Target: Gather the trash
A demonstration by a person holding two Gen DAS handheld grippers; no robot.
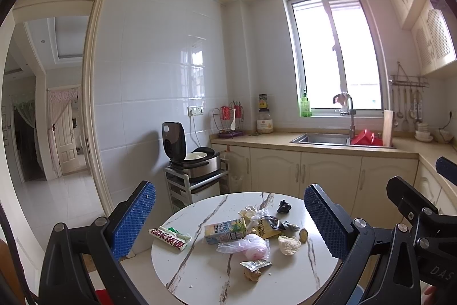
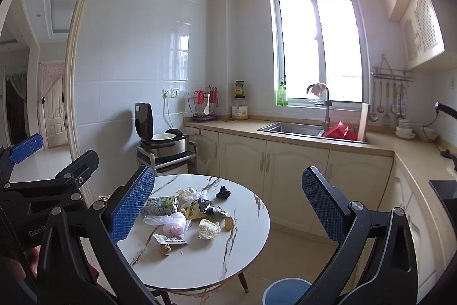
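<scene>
A round marble table (image 1: 197, 279) (image 2: 205, 259) carries a heap of trash. It holds a green-and-white wrapper (image 1: 170, 238), a drink carton (image 1: 225, 230) (image 2: 160, 205), a pink plastic bag (image 1: 251, 247) (image 2: 172, 222) and a yellow snack bag (image 1: 267, 227) (image 2: 193, 210). There are also a black crumpled scrap (image 1: 284, 207) (image 2: 223, 193), a pale food lump (image 1: 289, 245) (image 2: 208, 229) and a small sachet (image 1: 255, 264) (image 2: 169, 239). My left gripper (image 1: 230, 190) hovers open above the table's near side, holding nothing. My right gripper (image 2: 228, 172) is open and holds nothing, just right of the left one.
A blue bin (image 2: 285, 290) stands on the floor right of the table. Behind are cream cabinets (image 1: 285, 170), a counter with a sink (image 1: 322, 138) and a rice cooker (image 1: 194, 159) on a cart. A doorway (image 1: 57, 105) opens at the left.
</scene>
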